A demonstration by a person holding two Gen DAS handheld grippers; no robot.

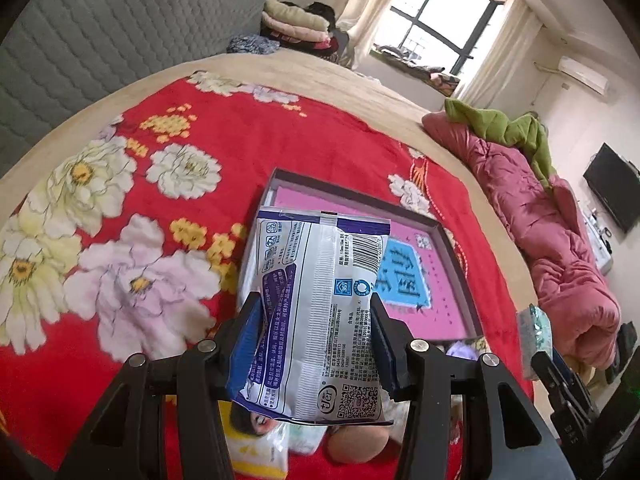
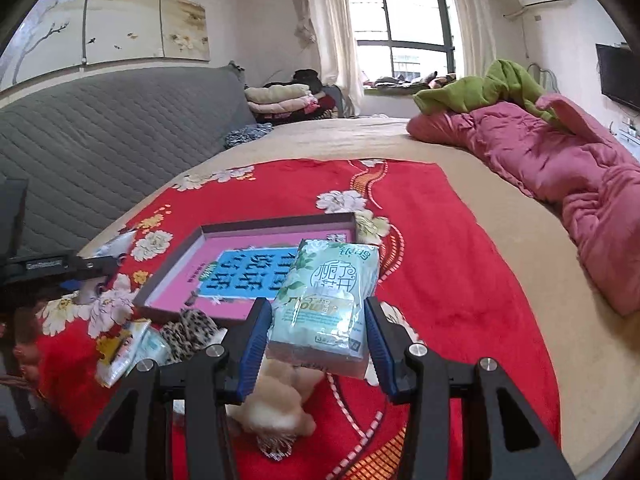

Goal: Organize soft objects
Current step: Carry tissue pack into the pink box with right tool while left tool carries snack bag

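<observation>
- Left gripper (image 1: 316,344) is clamped on the white-purple wipes pack (image 1: 316,300), held above the blanket (image 1: 200,140) just near of the pink-lined box (image 1: 452,248).
- Right gripper (image 2: 318,344) grips the green tissue pack (image 2: 332,304), near side of the same box (image 2: 172,280).
- I'd carry each pack well over the rim before letting go, one at a time.
- Packs are floppy; I'd lay them flat, side by side.

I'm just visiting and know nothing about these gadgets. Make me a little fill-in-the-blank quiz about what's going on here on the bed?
1. The left gripper holds a white and ____ wet-wipe pack.
2. The right gripper holds a pale green pack of ____.
3. The shallow box on the red blanket has a ____ floor with a blue label.
4. A ____ garment lies on the pink quilt.

Missing words: purple; tissues; pink; green
</observation>
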